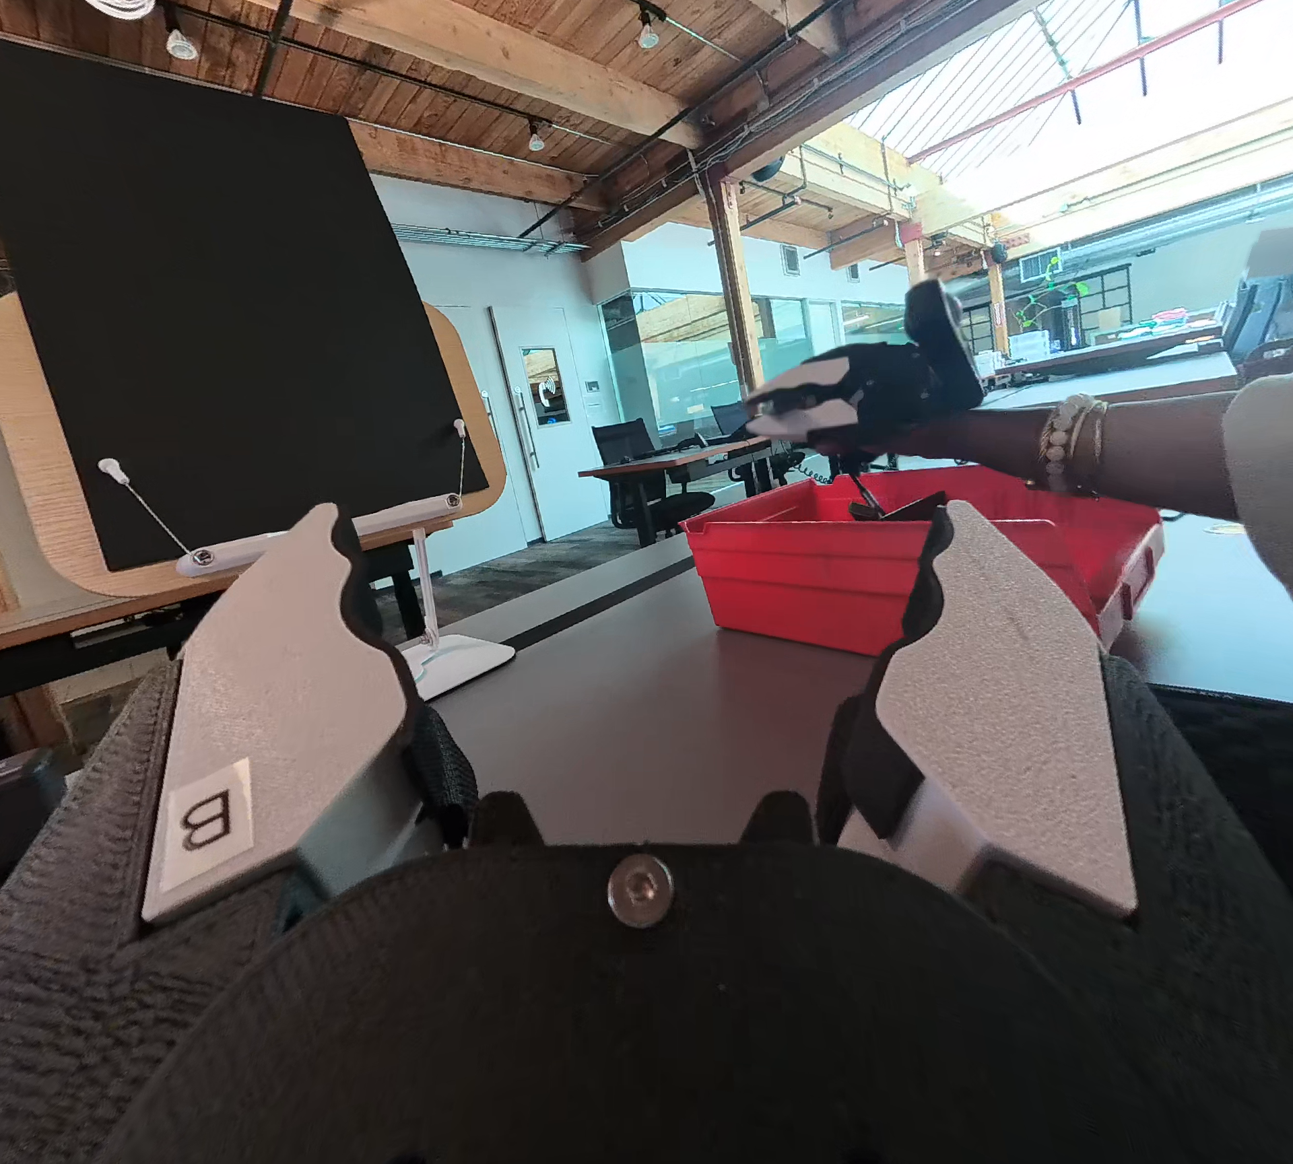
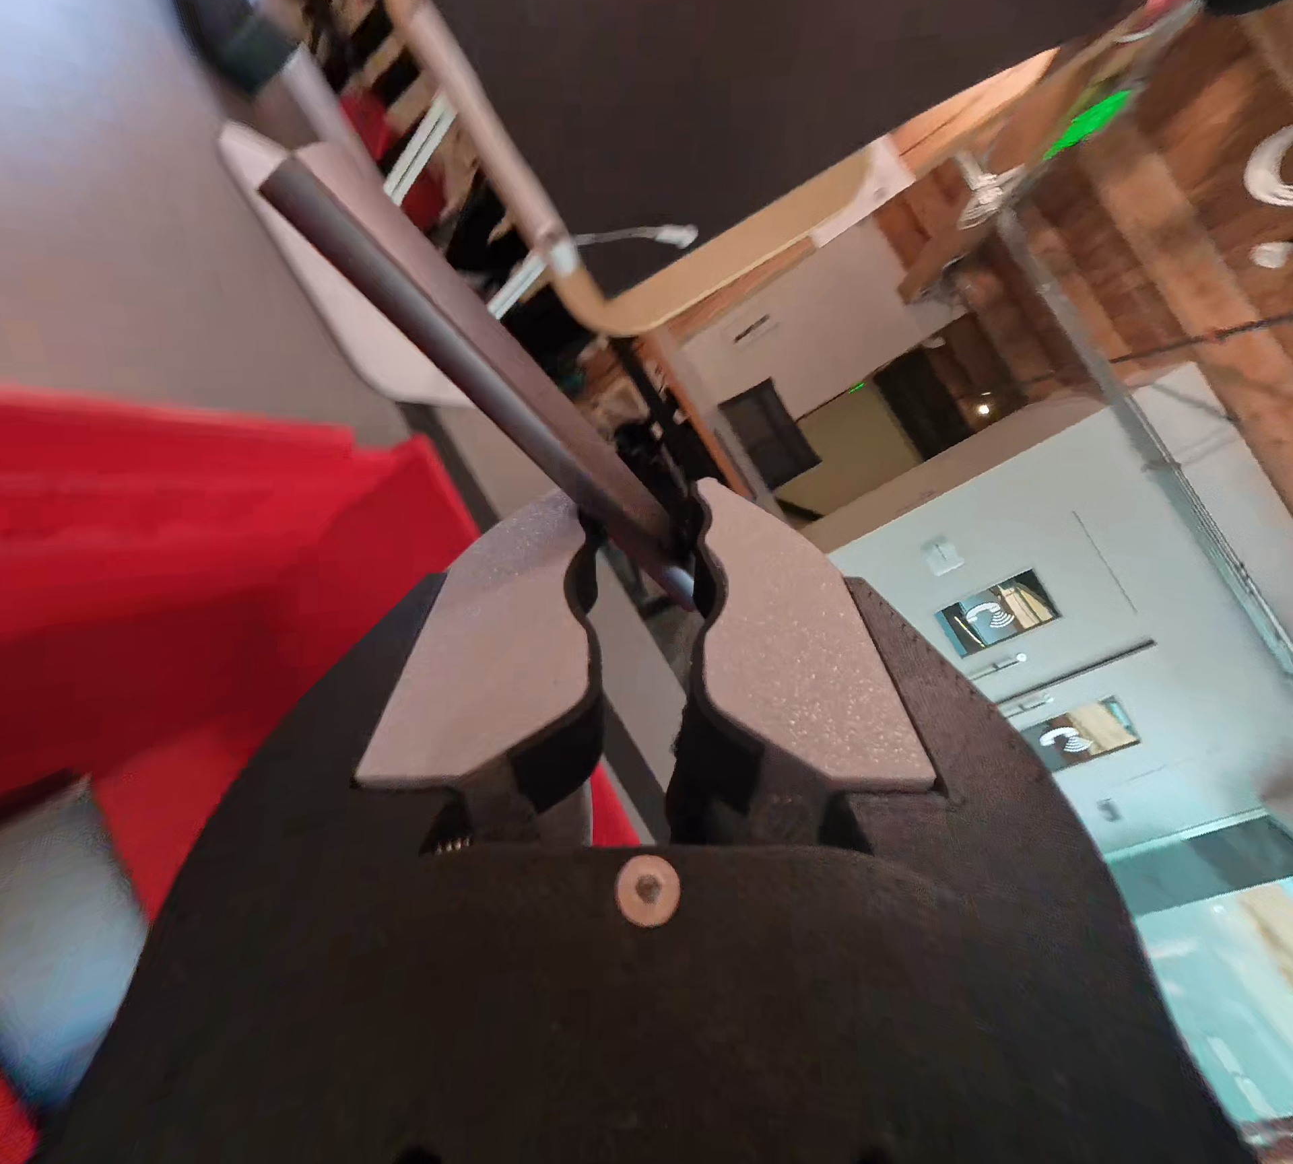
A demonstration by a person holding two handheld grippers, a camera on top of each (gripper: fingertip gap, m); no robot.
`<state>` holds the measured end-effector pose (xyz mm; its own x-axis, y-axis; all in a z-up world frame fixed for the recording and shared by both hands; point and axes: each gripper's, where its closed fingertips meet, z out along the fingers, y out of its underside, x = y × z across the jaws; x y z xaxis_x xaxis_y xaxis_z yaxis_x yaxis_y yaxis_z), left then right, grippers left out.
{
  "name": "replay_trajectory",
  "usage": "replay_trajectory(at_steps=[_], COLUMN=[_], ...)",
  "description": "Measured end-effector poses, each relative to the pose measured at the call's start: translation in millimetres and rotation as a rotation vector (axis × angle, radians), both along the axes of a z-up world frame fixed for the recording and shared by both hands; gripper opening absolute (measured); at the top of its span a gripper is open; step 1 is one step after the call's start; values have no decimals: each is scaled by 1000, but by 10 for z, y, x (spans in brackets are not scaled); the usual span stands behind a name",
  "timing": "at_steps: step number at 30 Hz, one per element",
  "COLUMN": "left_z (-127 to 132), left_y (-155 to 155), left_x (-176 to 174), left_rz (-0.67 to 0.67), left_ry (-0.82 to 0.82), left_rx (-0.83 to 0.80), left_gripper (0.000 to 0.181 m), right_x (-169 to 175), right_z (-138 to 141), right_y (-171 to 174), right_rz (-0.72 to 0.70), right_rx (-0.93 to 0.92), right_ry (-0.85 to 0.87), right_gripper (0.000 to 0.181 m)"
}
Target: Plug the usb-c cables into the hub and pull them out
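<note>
Right gripper (image 2: 644, 525): fingers drawn nearly together, pinching a flat dark grey slab, taken to be the hub (image 2: 455, 333), by its near end. Only a narrow gap is left between the pads, and the slab fills it at the tips. In the right wrist view the hub's long axis runs from the fingertips up and to the left, away from the camera, far end free in the air (this view is rolled and motion-blurred, so true tilt against the table cannot be read). Edge-on, the slab looks thin.

In the left wrist view the right gripper (image 1: 769, 417) sits above the far rim of the red bin (image 1: 839, 592), fingers pointing left; a short dark cable (image 1: 864, 497) hangs from under it down into the bin. The hub itself cannot be made out here.

Left gripper (image 1: 637, 543): fingers spread wide, nothing between them. It is over the dark table (image 1: 630, 711), aimed toward the bin, which rests on the table ahead and slightly right.

Behind, left: a black board on a wooden stand (image 1: 210, 326) with a white foot.
</note>
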<state>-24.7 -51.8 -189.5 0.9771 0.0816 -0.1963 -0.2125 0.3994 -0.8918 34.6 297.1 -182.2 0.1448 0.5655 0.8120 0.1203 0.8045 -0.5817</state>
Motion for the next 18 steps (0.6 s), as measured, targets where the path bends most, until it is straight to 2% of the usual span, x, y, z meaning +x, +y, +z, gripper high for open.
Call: replay_trajectory(at_steps=[4, 9, 13, 18], left_z=[6, -1, -4, -10], left_y=[-6, -3, -2, 3], left_x=[-2, -7, -8, -11], left_rz=[5, 8, 7, 7], left_ry=[4, 7, 7, 6], left_rx=[4, 0, 0, -4], left_gripper=[143, 143, 143, 143], right_x=[54, 142, 214, 237], right_z=[-429, -830, -1097, -1204], right_y=[53, 132, 203, 201], right_rz=[-74, -143, -183, -172], right_rx=[168, 366, 400, 319], right_ry=[-279, -557, -766, -919], right_gripper=[13, 14, 16, 21])
